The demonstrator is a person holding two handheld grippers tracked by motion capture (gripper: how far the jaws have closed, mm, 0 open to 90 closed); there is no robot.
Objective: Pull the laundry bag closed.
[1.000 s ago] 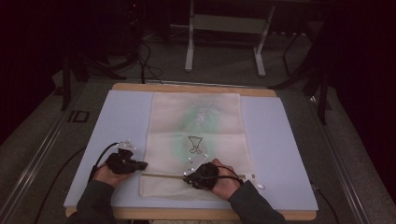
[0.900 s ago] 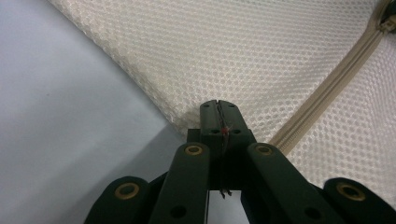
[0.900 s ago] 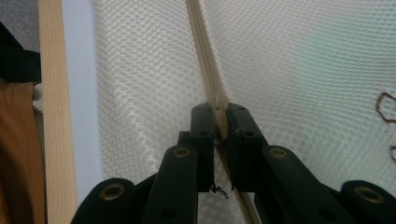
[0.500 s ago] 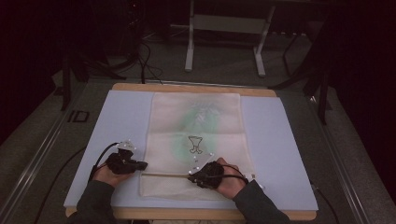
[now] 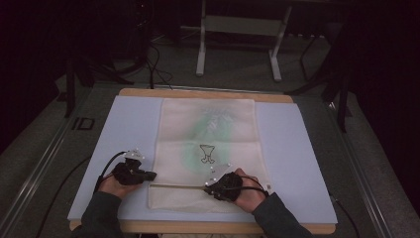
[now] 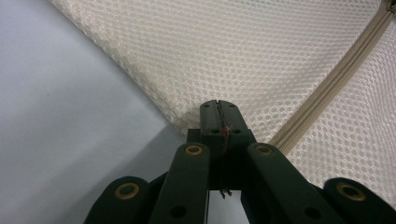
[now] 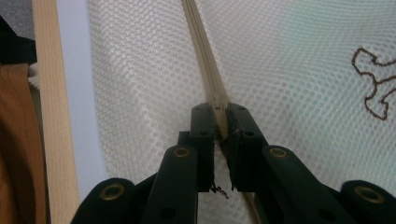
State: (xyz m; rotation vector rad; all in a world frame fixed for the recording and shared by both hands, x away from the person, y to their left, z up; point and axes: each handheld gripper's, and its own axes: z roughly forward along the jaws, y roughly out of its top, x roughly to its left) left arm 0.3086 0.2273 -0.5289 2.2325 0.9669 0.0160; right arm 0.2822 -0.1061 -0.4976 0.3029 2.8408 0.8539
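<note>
the mesh laundry bag point(image 5: 208, 153) lies flat on the pale mat point(image 5: 297, 163) that covers the worktop point(image 5: 198, 93), its long side running away from the person, with something green showing faintly through the mesh and a small brown outline drawing near the middle. the zipper point(image 5: 176, 185) runs across the bag close to the near end.

the left tool point(image 5: 148, 175) sits at the bag's left edge; in the left gripper view its jaws are pressed together on the mesh at that edge point(image 6: 219, 122), just beside where the zipper tape point(image 6: 327, 88) ends. it looks like an anchoring hold, keeping the bag from sliding.

the right tool point(image 5: 210, 187) is further along the zipper line, past the middle of the bag's width. in the right gripper view its jaws are almost closed with the zipper tape point(image 7: 205, 60) pinched between them point(image 7: 220, 122) — whether that is the slider or just the tape i cannot tell, since the jaws cover the spot.

as a judgement, the zip job is under way rather than finished: both holds are set and the right tool is partway along the track. the pictures do not make clear whether the teeth are joined or parted on either side — so which way the zip is going stays open. what remains is the stretch towards the bag's right edge, then letting go with both tools.
</note>
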